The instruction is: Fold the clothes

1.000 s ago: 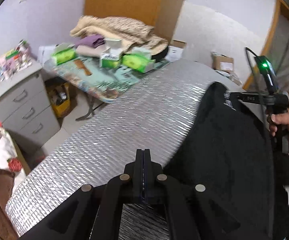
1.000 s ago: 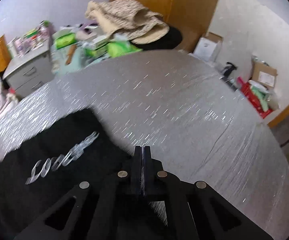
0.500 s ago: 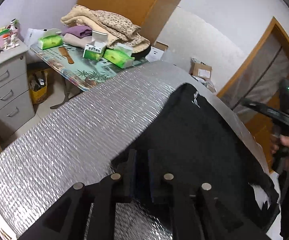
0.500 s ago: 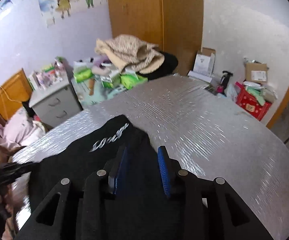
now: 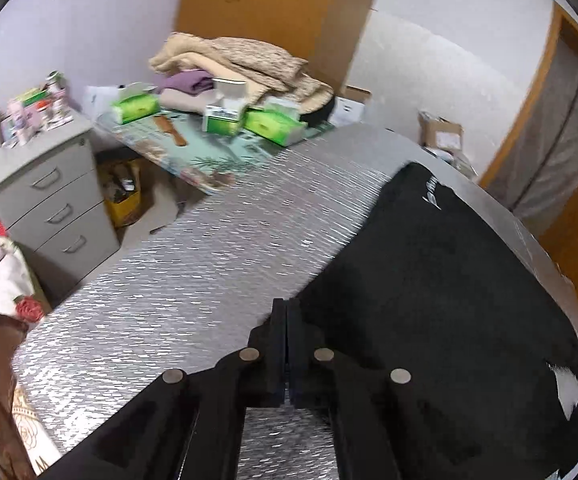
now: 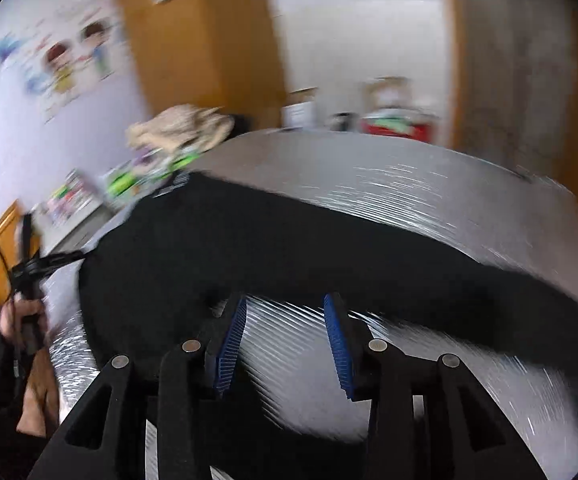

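A black garment [image 5: 429, 300] with white lettering lies spread on the silver quilted mat [image 5: 209, 272]. My left gripper [image 5: 287, 314] is shut at the garment's near left edge, and the fabric seems pinched in its tips. In the right wrist view this left gripper [image 6: 79, 255] reaches the garment's [image 6: 269, 248] left corner, held by a hand [image 6: 21, 316]. My right gripper [image 6: 285, 314] hovers at the garment's near edge. Its jaws are opening, and only bare mat [image 6: 429, 188] shows between the blue pads [image 6: 231, 344]. That view is motion-blurred.
Beyond the mat stands a low table [image 5: 193, 152] with green tissue boxes [image 5: 273, 122] and piled blankets [image 5: 241, 60]. A grey drawer cabinet [image 5: 53, 200] is at the left. Cardboard boxes [image 5: 441, 132] sit by the far wall, with a doorway [image 5: 549, 140] at the right.
My right gripper opened, let go of the garment and swung far to the side, out of the left wrist view. My left gripper opened briefly and shut again at the garment's edge.
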